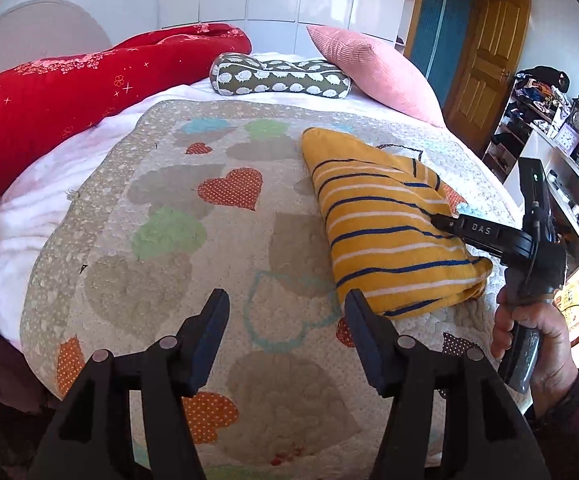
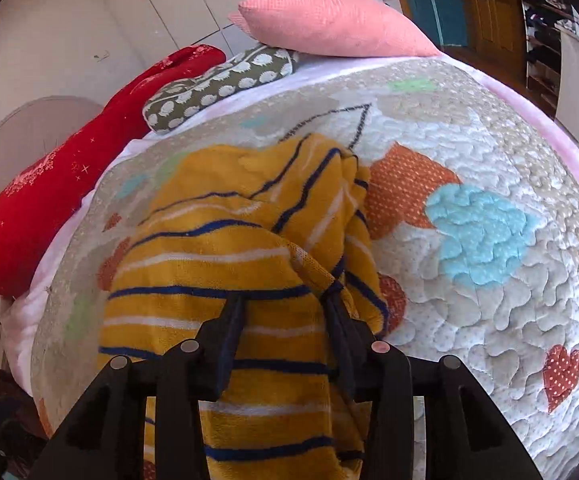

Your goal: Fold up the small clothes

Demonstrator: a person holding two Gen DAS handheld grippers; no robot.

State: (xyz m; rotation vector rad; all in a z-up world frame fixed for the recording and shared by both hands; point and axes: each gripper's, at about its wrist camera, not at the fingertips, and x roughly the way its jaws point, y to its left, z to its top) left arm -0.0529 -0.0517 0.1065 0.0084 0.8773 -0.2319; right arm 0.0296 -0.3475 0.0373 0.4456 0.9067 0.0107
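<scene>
Left wrist view: left gripper (image 1: 285, 316) hung open and empty beside the striped garment (image 1: 385, 224) folded on the quilt (image 1: 161, 240), while right gripper (image 2: 285, 308) seemingly pinched its edge to finish the fold.

The left hand-held gripper (image 1: 285, 336) hovers open beside the striped yellow garment (image 1: 385, 232), above the heart-patterned quilt (image 1: 169, 184).

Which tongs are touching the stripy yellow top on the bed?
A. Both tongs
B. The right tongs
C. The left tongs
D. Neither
B: the right tongs are on the stripy yellow top, a fold bunched between their fingers, while the left tongs hang open over the heart quilt beside it.
</scene>
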